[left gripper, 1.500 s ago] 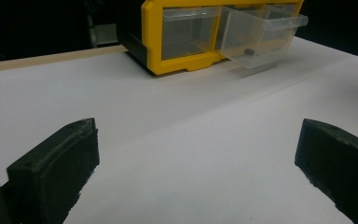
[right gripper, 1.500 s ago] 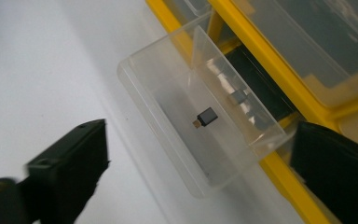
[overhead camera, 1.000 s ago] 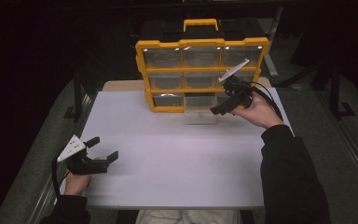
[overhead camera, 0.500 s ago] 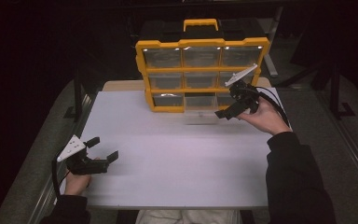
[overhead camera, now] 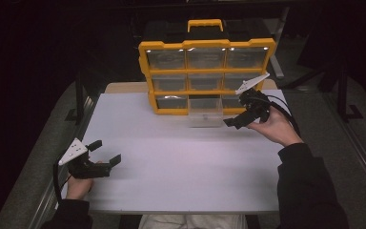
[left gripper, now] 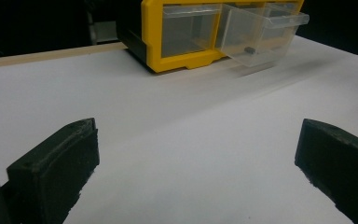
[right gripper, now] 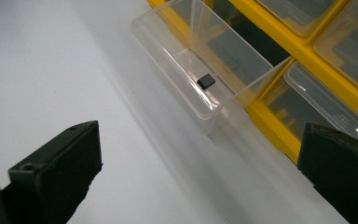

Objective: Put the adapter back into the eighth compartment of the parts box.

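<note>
Item: clear plastic drawer (right gripper: 200, 70), standing pulled out of the bottom row of the yellow-framed organiser cabinet (overhead camera: 205, 76), holding a small black square part (right gripper: 206, 80). Right gripper (overhead camera: 245, 114) is hovering beside it, jaws wide, empty. Left gripper (overhead camera: 100, 157) is resting open on the white table (overhead camera: 181, 162). Advice: descend straight, clearing the drawer walls.

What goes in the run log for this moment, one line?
right tool: open, held beside pulled-out clear drawer | small black part: lying in drawer | left tool: open, low over white table | yellow organizer: upright
</note>
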The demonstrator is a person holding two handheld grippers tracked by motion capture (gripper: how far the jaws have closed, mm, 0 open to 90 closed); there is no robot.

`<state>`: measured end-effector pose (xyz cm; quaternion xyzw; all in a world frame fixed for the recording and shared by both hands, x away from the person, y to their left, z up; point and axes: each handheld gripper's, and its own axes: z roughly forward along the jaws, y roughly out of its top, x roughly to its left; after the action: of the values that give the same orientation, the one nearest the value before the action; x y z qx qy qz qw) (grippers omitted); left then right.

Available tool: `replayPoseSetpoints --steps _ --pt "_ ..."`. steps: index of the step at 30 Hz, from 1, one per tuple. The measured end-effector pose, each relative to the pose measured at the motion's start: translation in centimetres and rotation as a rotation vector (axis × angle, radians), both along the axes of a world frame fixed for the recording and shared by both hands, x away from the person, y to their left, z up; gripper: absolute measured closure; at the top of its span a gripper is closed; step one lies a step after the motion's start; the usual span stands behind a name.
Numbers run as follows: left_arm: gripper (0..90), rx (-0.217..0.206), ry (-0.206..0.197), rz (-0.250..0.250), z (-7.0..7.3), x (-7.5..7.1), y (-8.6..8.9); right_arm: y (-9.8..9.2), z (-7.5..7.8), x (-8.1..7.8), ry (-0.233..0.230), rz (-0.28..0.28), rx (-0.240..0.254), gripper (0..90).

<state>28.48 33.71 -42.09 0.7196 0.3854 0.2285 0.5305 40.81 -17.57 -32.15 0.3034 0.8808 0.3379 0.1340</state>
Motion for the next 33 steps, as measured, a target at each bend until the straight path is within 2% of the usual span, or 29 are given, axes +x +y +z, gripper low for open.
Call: replayPoseSetpoints --steps 14,33 --pt "0.0 0.0 0.001 0.002 0.0 0.0 0.0 -1.7 -1.5 -1.1 0.013 -0.021 0.037 0.0" --pt "0.0 0.01 0.006 0.0 -0.1 0.0 -0.1 -2.9 -3.9 -2.9 0.017 -0.021 0.072 0.0"
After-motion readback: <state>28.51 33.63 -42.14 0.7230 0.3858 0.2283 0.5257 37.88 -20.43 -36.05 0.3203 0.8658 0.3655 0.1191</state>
